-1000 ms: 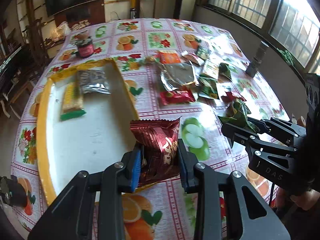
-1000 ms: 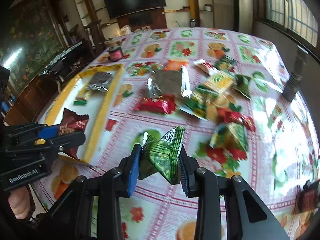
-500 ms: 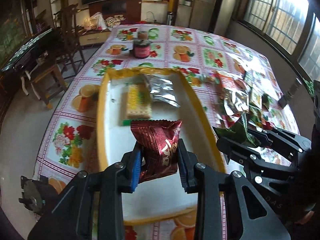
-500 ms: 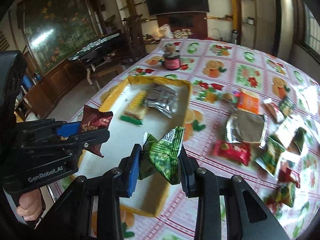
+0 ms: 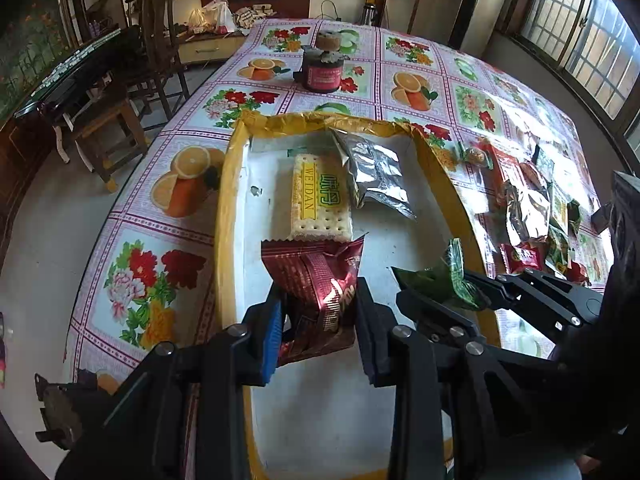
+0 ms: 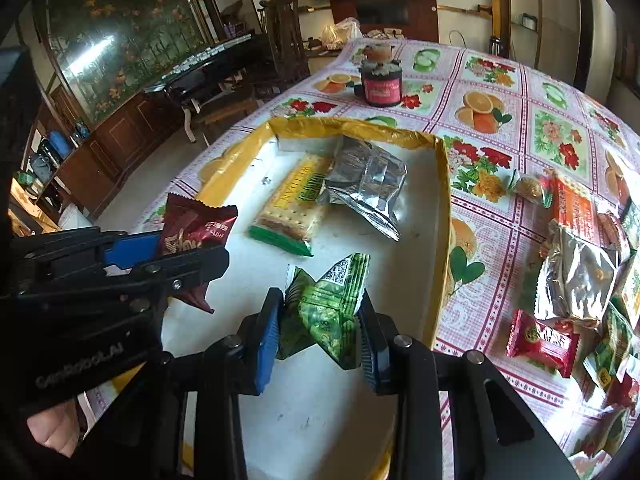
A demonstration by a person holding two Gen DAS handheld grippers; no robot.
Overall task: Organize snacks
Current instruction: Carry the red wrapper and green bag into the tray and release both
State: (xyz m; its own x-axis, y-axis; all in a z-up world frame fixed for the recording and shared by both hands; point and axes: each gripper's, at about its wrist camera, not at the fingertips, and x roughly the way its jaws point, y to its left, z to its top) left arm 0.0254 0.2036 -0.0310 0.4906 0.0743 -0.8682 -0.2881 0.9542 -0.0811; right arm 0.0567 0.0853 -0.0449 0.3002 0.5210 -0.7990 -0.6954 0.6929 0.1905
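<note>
My left gripper (image 5: 318,322) is shut on a dark red snack packet (image 5: 318,280) and hangs over the near half of the yellow-rimmed white tray (image 5: 226,184). Beside it on the right, my right gripper (image 6: 320,334) is shut on a green snack packet (image 6: 330,312), also above the tray (image 6: 442,216). In the right wrist view the left gripper (image 6: 192,258) with its red packet (image 6: 192,228) shows at the left. A yellow cracker pack (image 5: 320,200) and a silver pouch (image 5: 374,172) lie in the tray's far half.
Several loose snack packets (image 6: 576,276) lie scattered on the fruit-patterned tablecloth right of the tray. A dark red jar (image 5: 324,72) stands beyond the tray. Wooden chairs (image 5: 156,32) and a stool stand off the table's left edge.
Both grippers have swung left with their packets, from over the tablecloth to above the tray. The packets stay gripped.
</note>
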